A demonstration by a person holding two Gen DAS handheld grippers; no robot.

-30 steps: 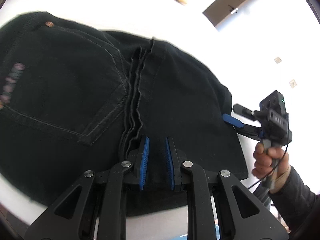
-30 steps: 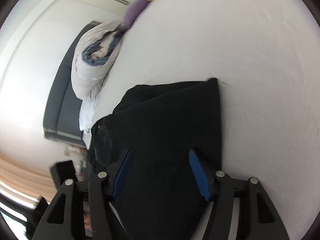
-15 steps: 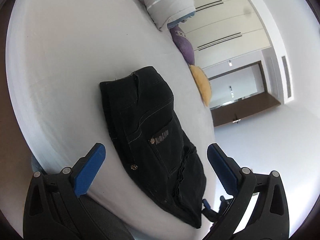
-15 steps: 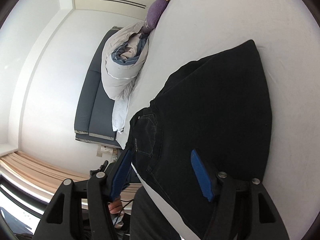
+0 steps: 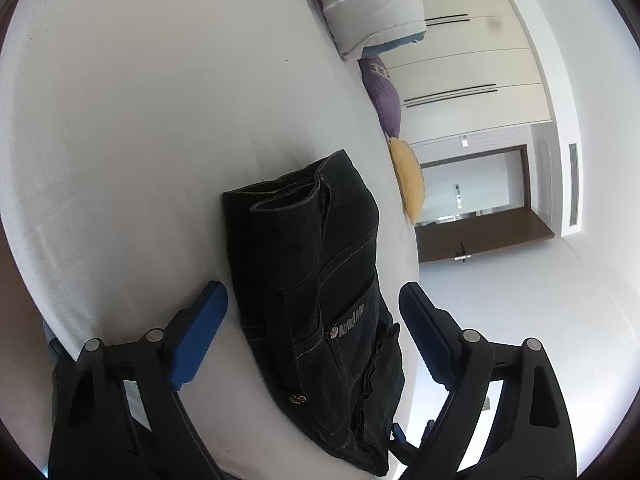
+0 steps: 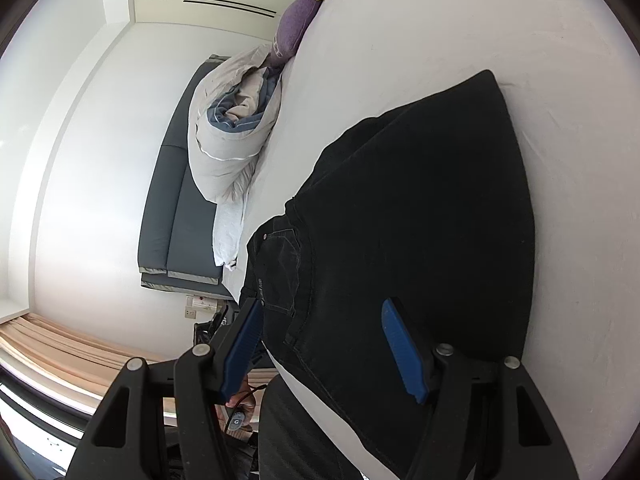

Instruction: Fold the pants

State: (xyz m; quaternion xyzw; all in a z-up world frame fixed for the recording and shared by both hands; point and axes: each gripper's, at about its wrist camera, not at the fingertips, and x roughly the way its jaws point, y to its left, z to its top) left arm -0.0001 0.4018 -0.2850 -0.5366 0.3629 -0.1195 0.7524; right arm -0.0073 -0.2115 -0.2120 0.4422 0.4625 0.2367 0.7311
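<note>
Jaws of both grippers spread, apart from folded pants (image 5: 320, 280).

I'm looking across a bed (image 5: 120, 128) covered in a plain white sheet, brightly lit. At the top of my left view a rolled grey-white duvet (image 5: 372, 4) lies beside a purple cushion (image 5: 384, 92) and a yellow cushion (image 5: 408, 180). Behind them, to the right, stand white wardrobe doors (image 5: 472, 64) and a dark wooden doorway (image 5: 480, 224). In my right view, a dark grey padded headboard (image 6: 168, 208) runs along the white wall at left, with pale curtains (image 6: 60, 344) lower left.
</note>
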